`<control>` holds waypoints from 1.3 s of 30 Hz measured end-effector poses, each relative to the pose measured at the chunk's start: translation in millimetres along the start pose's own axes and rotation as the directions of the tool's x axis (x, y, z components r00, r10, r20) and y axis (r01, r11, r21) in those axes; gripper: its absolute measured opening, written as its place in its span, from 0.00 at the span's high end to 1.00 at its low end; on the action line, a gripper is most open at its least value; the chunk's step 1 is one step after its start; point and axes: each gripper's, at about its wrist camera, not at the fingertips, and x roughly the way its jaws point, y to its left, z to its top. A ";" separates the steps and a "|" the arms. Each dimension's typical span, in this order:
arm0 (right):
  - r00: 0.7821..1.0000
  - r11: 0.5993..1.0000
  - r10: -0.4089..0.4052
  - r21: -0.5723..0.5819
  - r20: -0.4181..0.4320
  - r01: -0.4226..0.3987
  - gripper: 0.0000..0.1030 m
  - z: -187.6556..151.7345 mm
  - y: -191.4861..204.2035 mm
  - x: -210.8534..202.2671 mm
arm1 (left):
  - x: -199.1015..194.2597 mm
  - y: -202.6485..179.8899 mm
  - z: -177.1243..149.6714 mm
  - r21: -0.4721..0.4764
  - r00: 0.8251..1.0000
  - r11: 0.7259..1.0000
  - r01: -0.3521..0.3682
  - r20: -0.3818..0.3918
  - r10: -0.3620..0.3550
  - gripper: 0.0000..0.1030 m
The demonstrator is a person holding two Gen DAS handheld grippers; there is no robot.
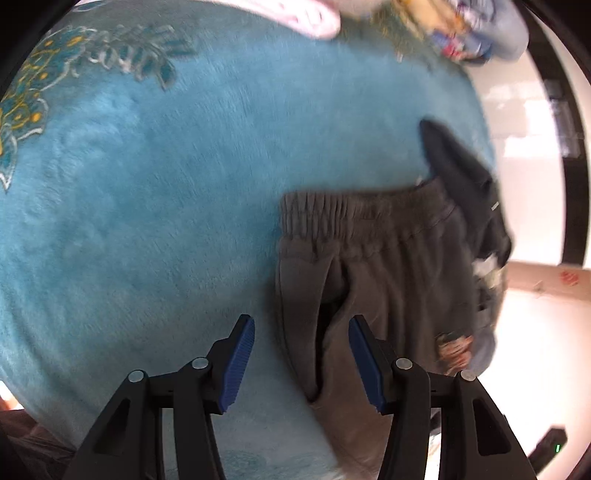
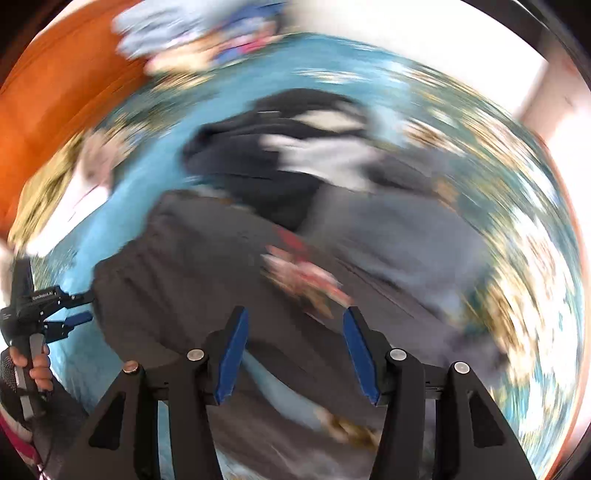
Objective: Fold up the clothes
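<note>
Grey-brown trousers (image 1: 380, 266) with an elastic waistband lie on a teal blanket (image 1: 166, 192), right of centre in the left wrist view. My left gripper (image 1: 301, 363) is open and empty, its right finger over the trousers' left edge. A dark garment (image 1: 465, 177) lies past the waistband. The right wrist view is badly blurred. My right gripper (image 2: 293, 354) is open and empty above the trousers (image 2: 192, 266). The dark garment (image 2: 258, 166) with a white patch lies beyond. The left gripper also shows at the far left of the right wrist view (image 2: 79, 308), open.
A pink-white cloth (image 1: 310, 18) and a heap of coloured clothes (image 1: 476, 33) lie at the blanket's far edge. White floor (image 1: 528, 155) and a cardboard box (image 1: 546, 280) are to the right. An orange wooden surface (image 2: 55, 96) is at the upper left.
</note>
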 end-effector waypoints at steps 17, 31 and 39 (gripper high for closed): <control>0.998 0.759 -0.034 0.648 -0.051 0.059 0.09 -237.5 -209.2 -42.0 | 35.2 -88.2 -72.4 -0.038 0.972 0.982 -0.184 0.141 0.188 0.71; 0.982 0.948 -0.175 0.257 -0.069 0.187 0.09 -96.5 -168.5 48.0 | 37.4 -72.7 -75.0 -0.034 0.984 0.996 -0.086 0.151 0.090 0.80; 0.926 0.931 -0.359 0.030 -0.117 0.364 0.09 -47.4 -135.7 106.9 | 21.5 -27.3 -67.2 -0.044 0.994 0.999 -0.006 0.109 0.011 0.79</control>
